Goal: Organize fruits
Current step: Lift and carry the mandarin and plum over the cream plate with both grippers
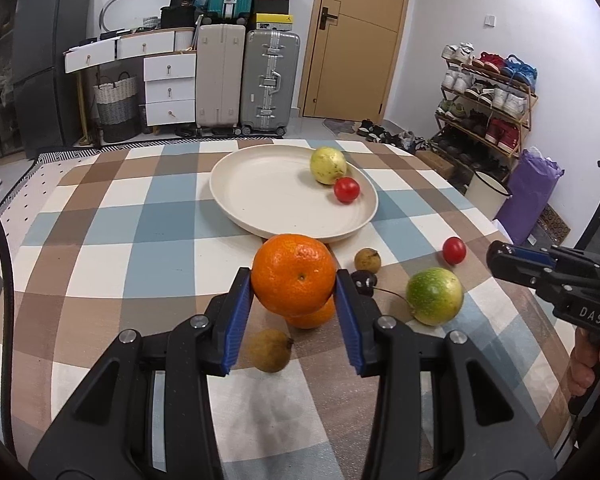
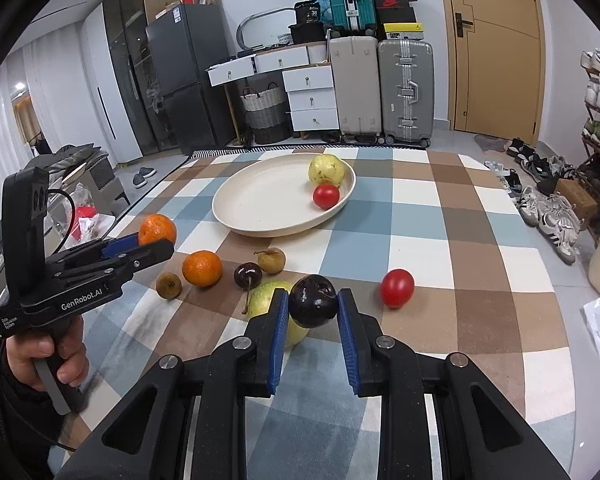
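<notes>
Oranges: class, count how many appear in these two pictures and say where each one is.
2. One orange is clamped in the left gripper, lifted above the table. The other orange rests on the checked tablecloth, short of the plate. None seems hidden.

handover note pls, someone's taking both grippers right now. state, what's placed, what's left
Left gripper: shut on an orange, held above the table.
Right gripper: shut on a dark cherry, also off the table.
Done: yellow-green fruit and one red tomato lie in the cream plate.
Left on the checked tablecloth: second orange, another dark cherry with its stem, two small brown fruits, green round fruit, red tomato.
Next, probably: put both held fruits in the plate, then the rest.
</notes>
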{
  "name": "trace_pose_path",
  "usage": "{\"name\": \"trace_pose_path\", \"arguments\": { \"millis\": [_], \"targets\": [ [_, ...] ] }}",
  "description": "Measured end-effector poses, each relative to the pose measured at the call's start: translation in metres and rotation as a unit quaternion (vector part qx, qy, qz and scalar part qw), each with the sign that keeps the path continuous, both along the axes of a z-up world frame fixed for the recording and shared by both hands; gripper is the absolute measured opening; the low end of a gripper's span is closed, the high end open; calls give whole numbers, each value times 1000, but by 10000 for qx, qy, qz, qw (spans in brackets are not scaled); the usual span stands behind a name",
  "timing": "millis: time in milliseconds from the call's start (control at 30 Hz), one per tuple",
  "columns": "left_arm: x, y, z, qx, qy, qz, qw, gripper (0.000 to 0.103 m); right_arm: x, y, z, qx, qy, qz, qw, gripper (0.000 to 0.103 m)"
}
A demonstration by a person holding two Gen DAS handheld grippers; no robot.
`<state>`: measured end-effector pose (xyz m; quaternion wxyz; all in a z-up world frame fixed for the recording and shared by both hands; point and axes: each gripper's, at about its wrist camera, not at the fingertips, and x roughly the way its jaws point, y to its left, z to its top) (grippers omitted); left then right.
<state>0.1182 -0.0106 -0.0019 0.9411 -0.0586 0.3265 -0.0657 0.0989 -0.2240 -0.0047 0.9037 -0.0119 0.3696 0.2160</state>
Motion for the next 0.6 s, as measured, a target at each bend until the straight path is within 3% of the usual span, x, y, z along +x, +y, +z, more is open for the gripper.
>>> {"name": "trace_pose_path", "arguments": {
  "millis": [600],
  "targets": [
    [6, 11, 2, -183, 1, 172, 9997, 38, 11, 9, 32, 252, -169, 47, 9995, 25]
  ]
}}
